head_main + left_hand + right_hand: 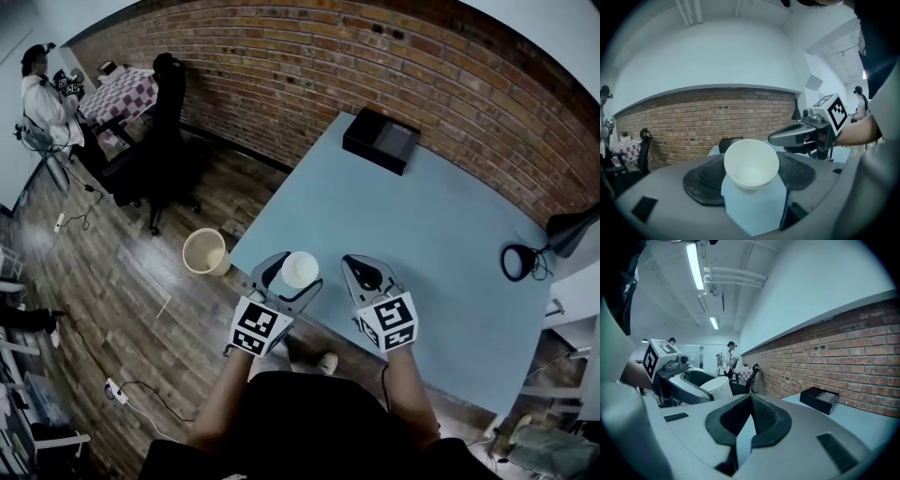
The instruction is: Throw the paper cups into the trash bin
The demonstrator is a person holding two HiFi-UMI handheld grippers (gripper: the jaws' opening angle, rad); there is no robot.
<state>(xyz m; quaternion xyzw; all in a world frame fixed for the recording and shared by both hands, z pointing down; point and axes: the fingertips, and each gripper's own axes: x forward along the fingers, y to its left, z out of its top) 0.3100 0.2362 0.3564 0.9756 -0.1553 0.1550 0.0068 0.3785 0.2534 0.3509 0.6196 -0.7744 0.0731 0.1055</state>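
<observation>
On the wooden floor, at the left, the trash bin point(204, 251) stands upright and open, just beside the corner of the light blue tabletop point(441, 234). To the right of it, the left tool point(296, 272) is clamped on a white paper cup point(751, 164), with one pad on each side (the cup's mouth is toward the camera). The right tool point(751, 398) is next to it with its tips together and nothing between them. A black box point(381, 139) lies farther back on the tabletop.

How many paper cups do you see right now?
1: a paper cup clamped in the left gripper. Others may lie hidden inside the trash bin.
</observation>
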